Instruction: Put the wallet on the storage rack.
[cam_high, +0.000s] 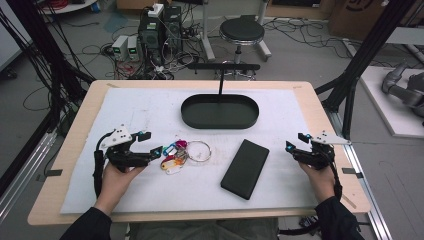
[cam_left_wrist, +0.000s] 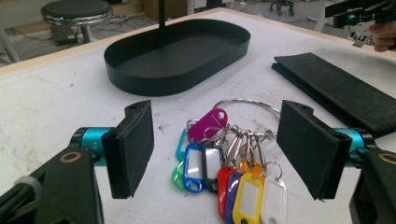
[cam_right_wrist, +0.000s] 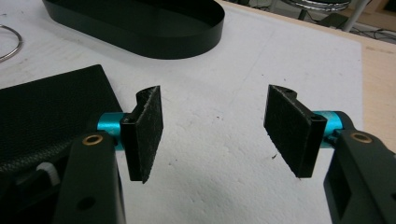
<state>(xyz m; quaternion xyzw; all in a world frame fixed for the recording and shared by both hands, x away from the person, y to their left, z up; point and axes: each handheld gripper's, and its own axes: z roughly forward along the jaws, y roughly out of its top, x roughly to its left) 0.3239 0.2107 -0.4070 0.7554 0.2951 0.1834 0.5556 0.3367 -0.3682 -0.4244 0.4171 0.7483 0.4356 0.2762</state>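
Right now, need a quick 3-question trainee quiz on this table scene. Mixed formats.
1. True or false: the left gripper is clamped on the key tags.
2. Which object lies between the key tags and the right gripper? A) black oval tray B) flat black case C) a mug
3. Fill in: the tags hang on a metal ____.

Key: 1 false, its jaws stand open around them; 2 B; 3 ring.

Ahead of my left gripper (cam_high: 150, 142) the key bunch (cam_high: 175, 156) blocks the mat, the black case (cam_high: 245, 168) bars the middle, the oval tray (cam_high: 220, 111) closes the far side, while bare mat (cam_high: 280, 125) lies before my right gripper (cam_high: 295, 142).
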